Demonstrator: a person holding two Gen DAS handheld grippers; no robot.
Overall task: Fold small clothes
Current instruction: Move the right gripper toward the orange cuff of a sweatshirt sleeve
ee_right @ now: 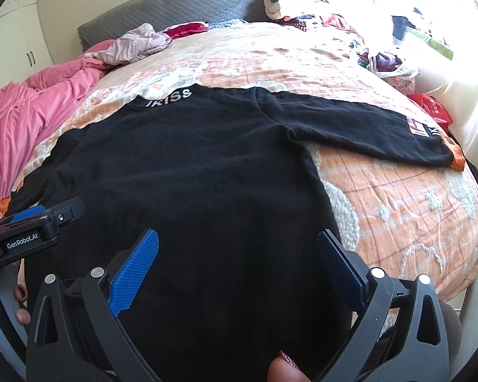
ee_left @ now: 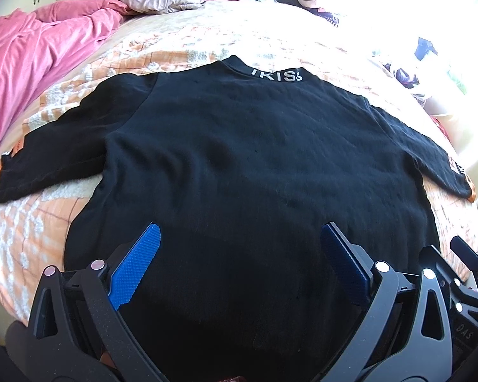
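Both grippers, left gripper (ee_left: 239,238) and right gripper (ee_right: 239,245), hung released above the hem of the black shirt (ee_left: 239,146), which lay spread flat on the orange bedspread (ee_right: 398,197). Pinching that hem at matching corners would likely keep the fold square.

My left claw (ee_left: 239,232) and its frame cover the shirt (ee_left: 239,159) hem, so I can't see where the bottom edge lies. Same from the right claw (ee_right: 237,238). The patch (ee_right: 425,127) on the right sleeve is too small to read. The pile (ee_right: 382,54) by the window is washed out by glare, can't tell what's in it. My thumb (ee_right: 283,371) is cut off at the bottom edge.
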